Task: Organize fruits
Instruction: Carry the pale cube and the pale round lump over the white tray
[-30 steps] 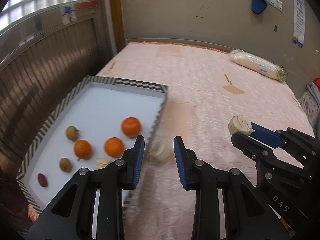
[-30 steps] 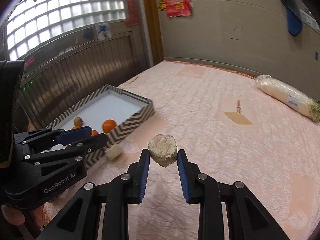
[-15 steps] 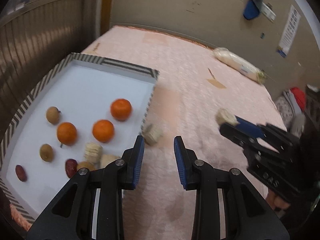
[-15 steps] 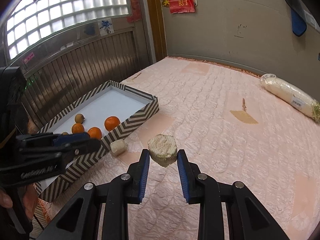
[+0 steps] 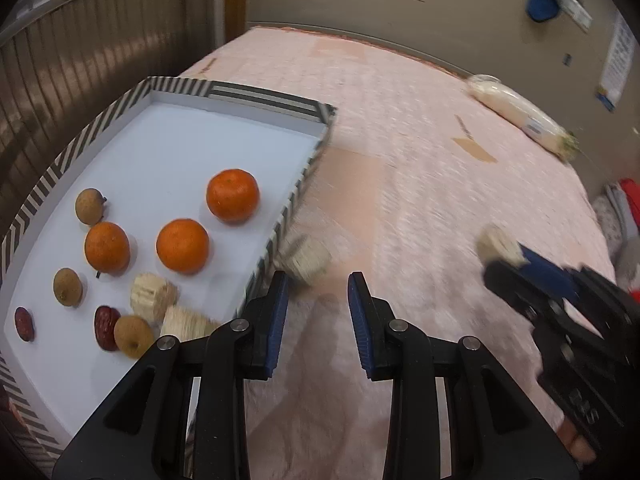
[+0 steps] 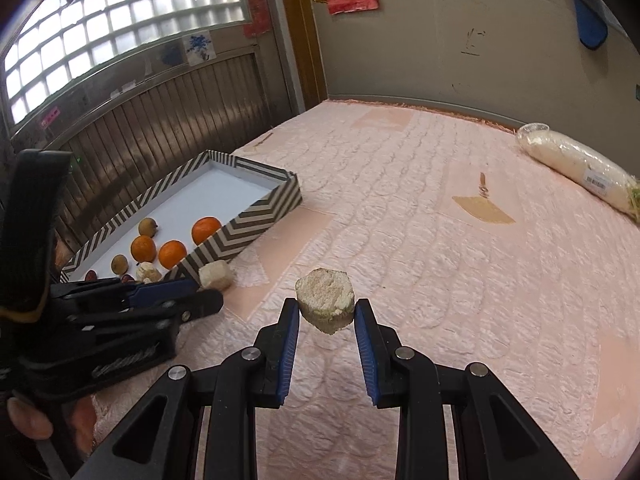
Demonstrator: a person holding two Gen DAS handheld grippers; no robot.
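Note:
A striped tray (image 5: 256, 96) with a white floor lies on the pink mattress; it also shows in the right wrist view (image 6: 240, 224). It holds three oranges (image 5: 232, 196), small brown fruits (image 5: 90, 206), red dates (image 5: 105, 322) and two pale corn chunks (image 5: 154, 296). Another pale chunk (image 5: 306, 258) lies on the mattress against the tray's right wall. My left gripper (image 5: 316, 308) is open and empty just in front of it. My right gripper (image 6: 326, 312) is shut on a pale chunk (image 6: 325, 294), held above the mattress; it shows at the right in the left wrist view (image 5: 500, 246).
A wrapped white radish (image 6: 576, 166) lies at the far right by the wall. A tan patch (image 6: 482, 210) marks the pink mattress (image 6: 400, 184). A ribbed metal panel (image 6: 160, 128) runs along the left behind the tray.
My left gripper has risen and tilted down over the tray's right wall, so more tray fruit shows. My right gripper holds its chunk and has shifted slightly.

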